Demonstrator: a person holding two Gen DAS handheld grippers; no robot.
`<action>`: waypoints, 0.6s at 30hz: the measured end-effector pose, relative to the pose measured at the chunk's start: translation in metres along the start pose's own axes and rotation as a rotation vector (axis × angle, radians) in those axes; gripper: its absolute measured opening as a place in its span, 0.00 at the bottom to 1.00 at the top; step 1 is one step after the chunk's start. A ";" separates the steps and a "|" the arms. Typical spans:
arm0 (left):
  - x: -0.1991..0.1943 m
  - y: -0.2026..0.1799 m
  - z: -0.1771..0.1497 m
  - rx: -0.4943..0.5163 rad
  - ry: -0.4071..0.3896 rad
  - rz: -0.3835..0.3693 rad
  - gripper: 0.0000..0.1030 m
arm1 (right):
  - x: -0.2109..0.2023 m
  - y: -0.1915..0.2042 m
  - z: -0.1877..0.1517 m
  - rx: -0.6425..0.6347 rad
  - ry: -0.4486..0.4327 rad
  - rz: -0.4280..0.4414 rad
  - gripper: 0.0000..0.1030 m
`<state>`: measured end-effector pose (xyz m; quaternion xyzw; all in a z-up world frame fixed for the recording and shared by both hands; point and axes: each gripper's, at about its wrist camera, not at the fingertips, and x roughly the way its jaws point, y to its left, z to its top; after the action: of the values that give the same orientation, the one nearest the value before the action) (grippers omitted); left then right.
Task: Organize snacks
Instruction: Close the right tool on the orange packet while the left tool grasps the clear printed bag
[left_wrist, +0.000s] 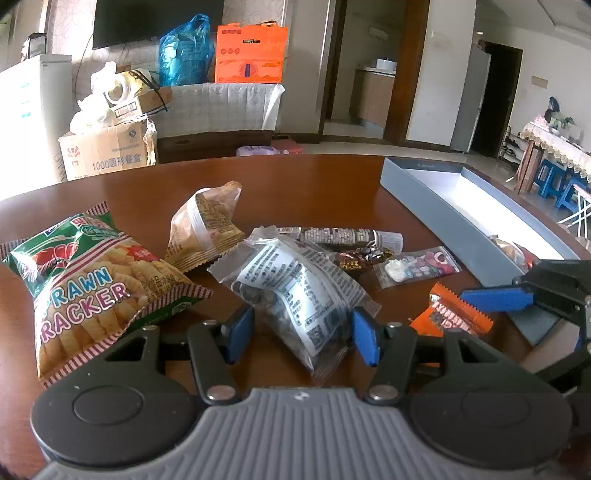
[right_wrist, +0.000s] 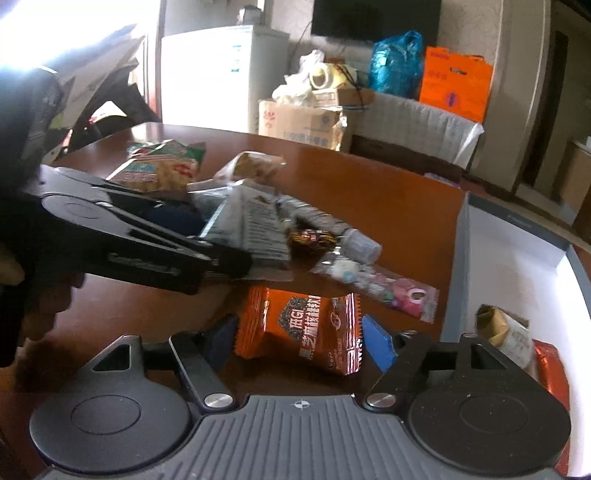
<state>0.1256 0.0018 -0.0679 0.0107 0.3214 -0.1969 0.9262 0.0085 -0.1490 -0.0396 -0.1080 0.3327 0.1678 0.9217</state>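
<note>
The left gripper (left_wrist: 303, 338) is spread wide, its blue pads on either side of a clear packet of dark seeds (left_wrist: 295, 288) that lies on the brown table (left_wrist: 325, 188); the packet's near end sits between the fingers, and whether the pads touch it cannot be told. The right gripper (right_wrist: 301, 341) is likewise spread apart, with an orange snack packet (right_wrist: 303, 328) lying on the table between its pads, not yet squeezed. Just left of the seed packet lies a prawn cracker bag (left_wrist: 88, 280). Behind the seeds is a tan bag of crisps (left_wrist: 207, 225), and to its right a long dark wrapped stick (left_wrist: 351, 236), a small brown sweet (left_wrist: 362, 258) and a clear pouch with pink trinkets (left_wrist: 421, 264), all close together. Further right stands a grey tray (right_wrist: 461, 258) at the table's edge, holding a beige wrapped snack (right_wrist: 506, 332) and a red one (right_wrist: 552, 369) at its near end.
</note>
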 end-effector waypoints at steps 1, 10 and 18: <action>0.000 0.000 -0.001 0.000 -0.002 0.000 0.55 | 0.000 0.003 0.001 0.007 0.003 -0.006 0.75; 0.002 0.000 -0.001 0.001 -0.017 -0.002 0.53 | 0.001 0.013 0.005 0.007 -0.003 -0.006 0.51; -0.009 0.001 -0.001 0.013 -0.008 -0.022 0.43 | -0.015 0.014 0.003 0.004 0.027 0.021 0.39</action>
<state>0.1189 0.0064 -0.0634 0.0125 0.3167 -0.2092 0.9251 -0.0061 -0.1385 -0.0287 -0.1050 0.3463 0.1752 0.9156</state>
